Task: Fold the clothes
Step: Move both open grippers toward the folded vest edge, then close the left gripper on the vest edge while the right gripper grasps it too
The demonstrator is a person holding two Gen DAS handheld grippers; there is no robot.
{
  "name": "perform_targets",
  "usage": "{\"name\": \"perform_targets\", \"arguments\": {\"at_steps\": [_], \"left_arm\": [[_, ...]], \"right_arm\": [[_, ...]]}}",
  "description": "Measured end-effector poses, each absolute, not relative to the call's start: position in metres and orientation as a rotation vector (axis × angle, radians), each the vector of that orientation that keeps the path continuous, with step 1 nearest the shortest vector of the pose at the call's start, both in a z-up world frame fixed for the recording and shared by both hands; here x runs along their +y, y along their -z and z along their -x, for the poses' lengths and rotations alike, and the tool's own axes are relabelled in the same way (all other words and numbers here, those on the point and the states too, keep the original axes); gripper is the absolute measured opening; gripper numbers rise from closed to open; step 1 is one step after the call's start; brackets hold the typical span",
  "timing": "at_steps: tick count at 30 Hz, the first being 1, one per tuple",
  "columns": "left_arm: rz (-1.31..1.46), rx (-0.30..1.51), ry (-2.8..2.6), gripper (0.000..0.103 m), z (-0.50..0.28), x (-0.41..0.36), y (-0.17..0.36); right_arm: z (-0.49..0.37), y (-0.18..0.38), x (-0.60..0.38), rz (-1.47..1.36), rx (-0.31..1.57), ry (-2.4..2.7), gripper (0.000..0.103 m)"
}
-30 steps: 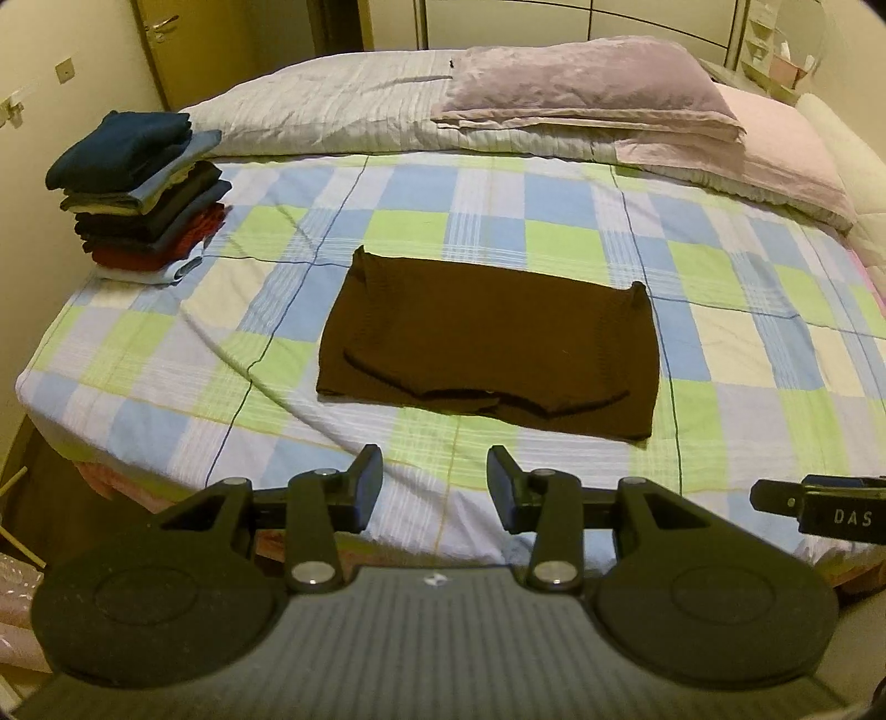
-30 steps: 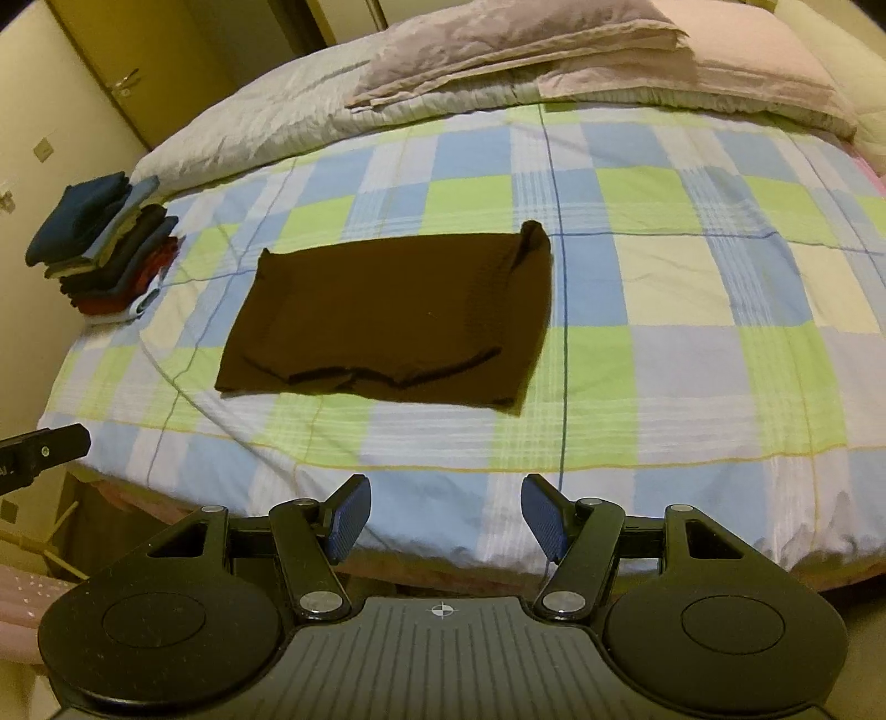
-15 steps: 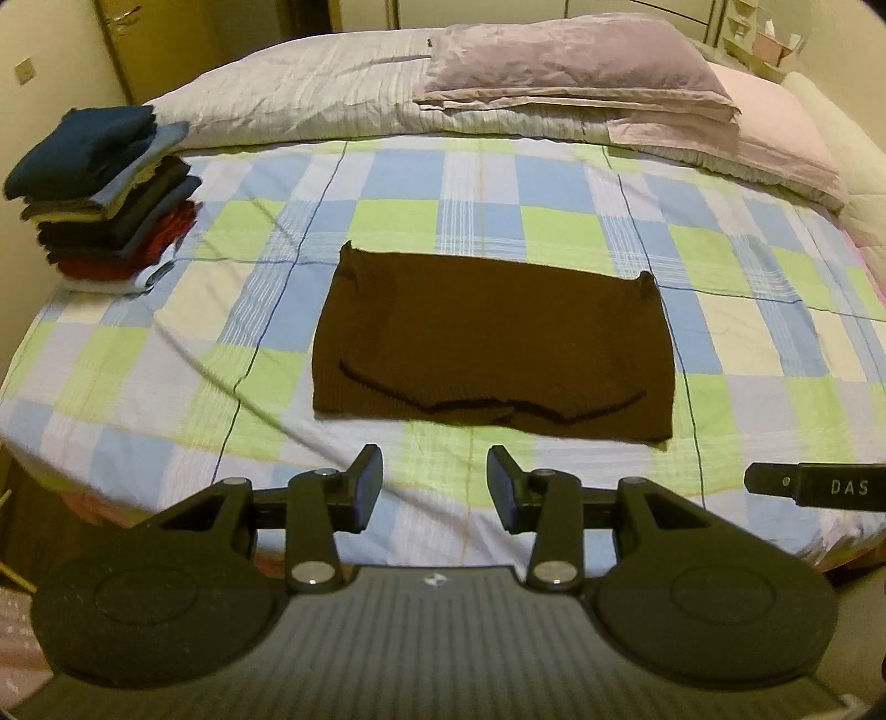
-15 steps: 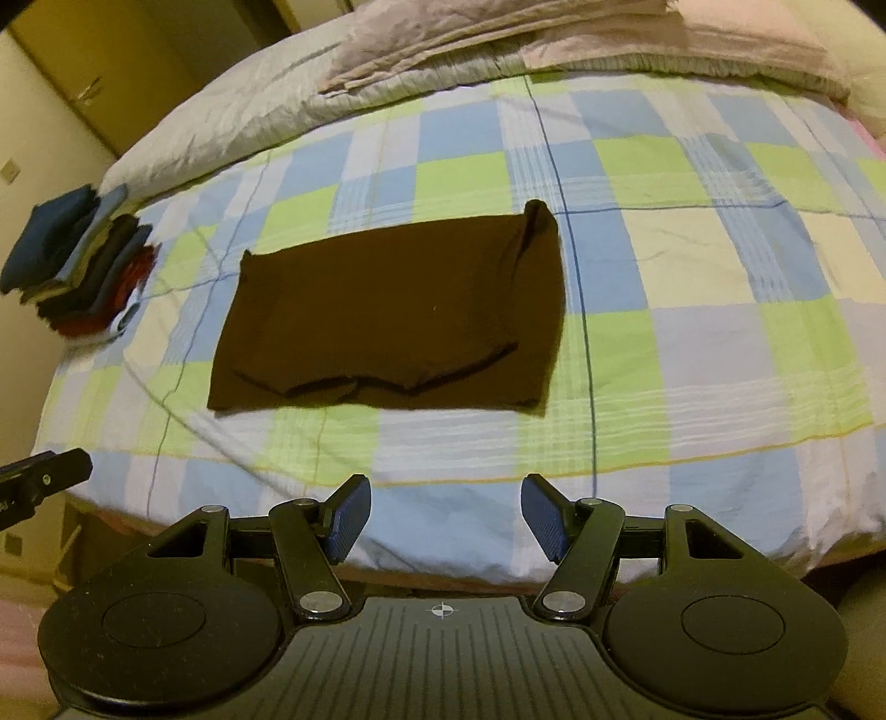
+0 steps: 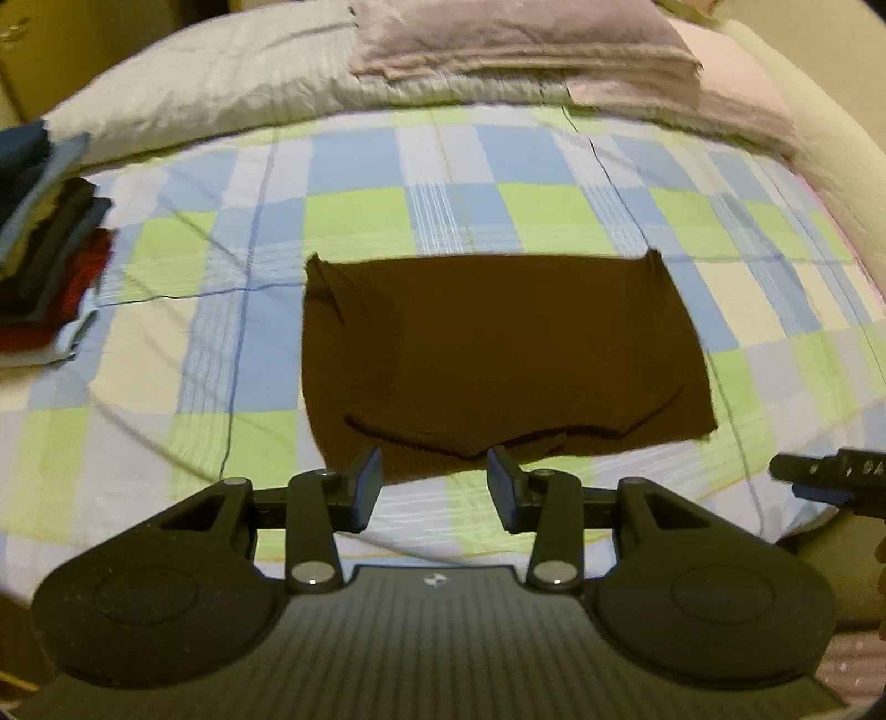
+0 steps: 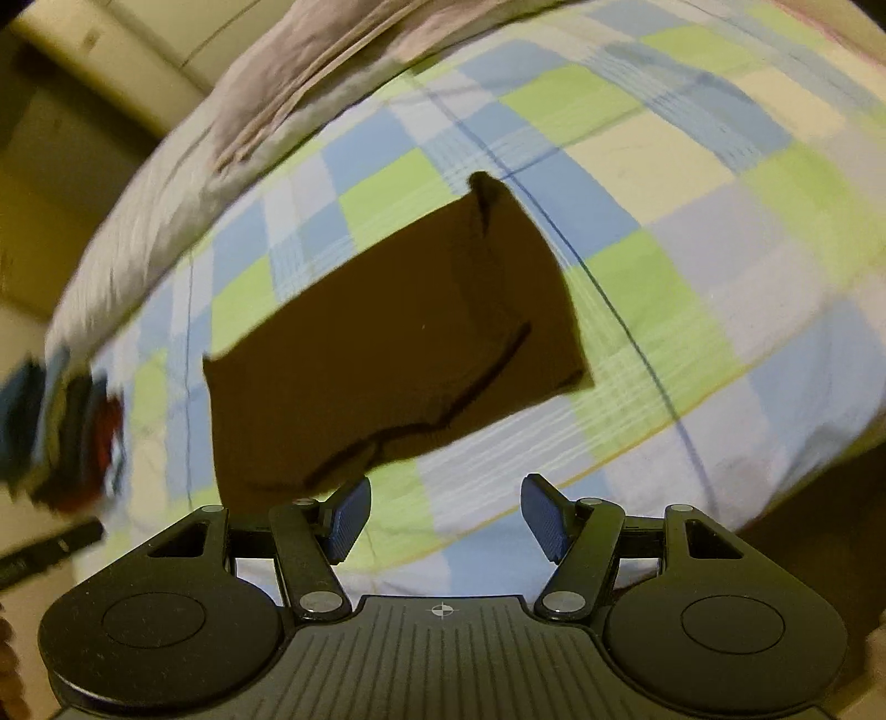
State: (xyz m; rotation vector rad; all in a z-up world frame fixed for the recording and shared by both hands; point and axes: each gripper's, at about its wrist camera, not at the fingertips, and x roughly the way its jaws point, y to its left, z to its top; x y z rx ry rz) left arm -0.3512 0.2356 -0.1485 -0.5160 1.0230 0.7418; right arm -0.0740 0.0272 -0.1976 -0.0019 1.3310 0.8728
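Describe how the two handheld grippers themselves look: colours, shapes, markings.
Both are matte black plastic. The left gripper and right gripper each carry two blue-padded fingers on pivoting links with silver rivets, between two round black discs, above a ribbed body bearing a small white crosshair mark. White lettering marks the right gripper's side in the left view.

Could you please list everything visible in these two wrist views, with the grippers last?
Dark brown knitted garment: one, partly folded, flat mid-bed near the front edge.
Stack of folded clothes: one pile, navy, grey, black and red, at the bed's left edge.
Checked bedsheet: one, blue, green and cream, covering the bed.
Grey quilt: one, across the head of the bed.
Mauve folded blanket: one, on the quilt.
Left gripper: black, open, before the garment's near hem.
Right gripper: black, open, empty.
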Motion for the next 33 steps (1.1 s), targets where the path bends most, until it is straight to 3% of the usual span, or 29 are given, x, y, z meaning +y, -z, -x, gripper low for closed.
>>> {"name": "perform_targets", "arguments": {"at_steps": [7,11,19,23,33], "left_arm": [[0.577,1.055,-0.684,0.034,0.349,0.266,0.214],[0.586,0.989,-0.661,0.023,0.338,0.278,0.246],[0.670,0.842,-0.688,0.020,0.309,0.303,0.317],[0.751,0.907,-0.755,0.020,0.304,0.309,0.358],[0.932,0.775,-0.793,0.020,0.330,0.312,0.344]], "right_arm": [[0.059,0.249,0.019,-0.222,1.368,-0.720,0.064],[0.041,0.275,0.021,-0.290,1.312,-0.709,0.063],[-0.001,0.319,0.027,-0.368,1.175,-0.742,0.063],[-0.020,0.341,0.036,-0.315,1.183,-0.740,0.064],[-0.041,0.384,0.047,-0.464,1.271,-0.837,0.063]]}}
